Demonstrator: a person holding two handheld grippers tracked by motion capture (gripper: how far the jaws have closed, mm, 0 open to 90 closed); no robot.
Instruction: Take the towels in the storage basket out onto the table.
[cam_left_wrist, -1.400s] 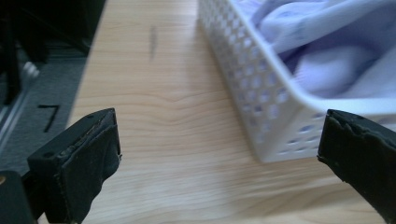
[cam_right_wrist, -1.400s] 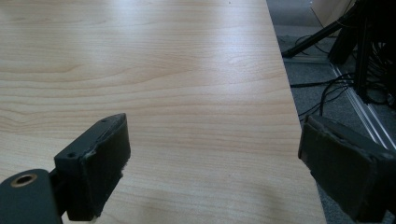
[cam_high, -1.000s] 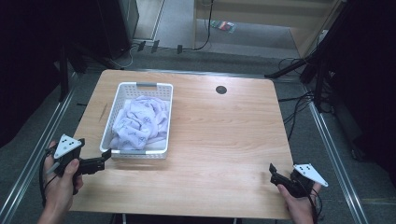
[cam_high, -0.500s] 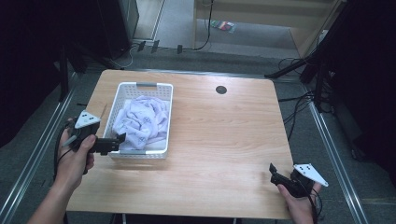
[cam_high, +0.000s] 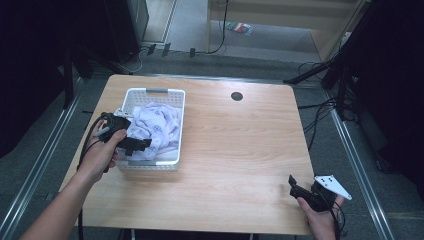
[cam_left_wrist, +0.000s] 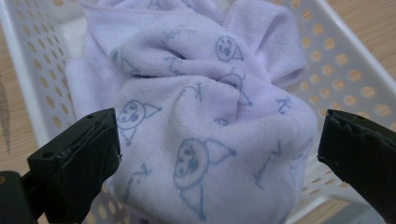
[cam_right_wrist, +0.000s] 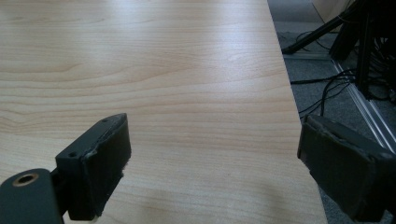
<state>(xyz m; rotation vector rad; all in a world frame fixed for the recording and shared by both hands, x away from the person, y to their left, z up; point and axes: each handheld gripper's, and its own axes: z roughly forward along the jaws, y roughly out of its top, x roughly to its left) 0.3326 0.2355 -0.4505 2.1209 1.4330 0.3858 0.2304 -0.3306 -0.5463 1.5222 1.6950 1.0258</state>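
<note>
Apparently the step is a reach-in: the left gripper (cam_high: 141, 145), jaws spread wide, straddles a fold of the lilac printed cloth (cam_left_wrist: 210, 135) bunched in the white perforated basket (cam_high: 176, 131). Next it must close on that fold. The right gripper (cam_high: 295, 186) rests apart, jaws spread, at the wooden table's (cam_high: 250, 145) near corner.

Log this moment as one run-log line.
left claw: open, jaws around lilac cloth | cloth: bunched in white basket | right claw: open, above bare table near right edge
</note>
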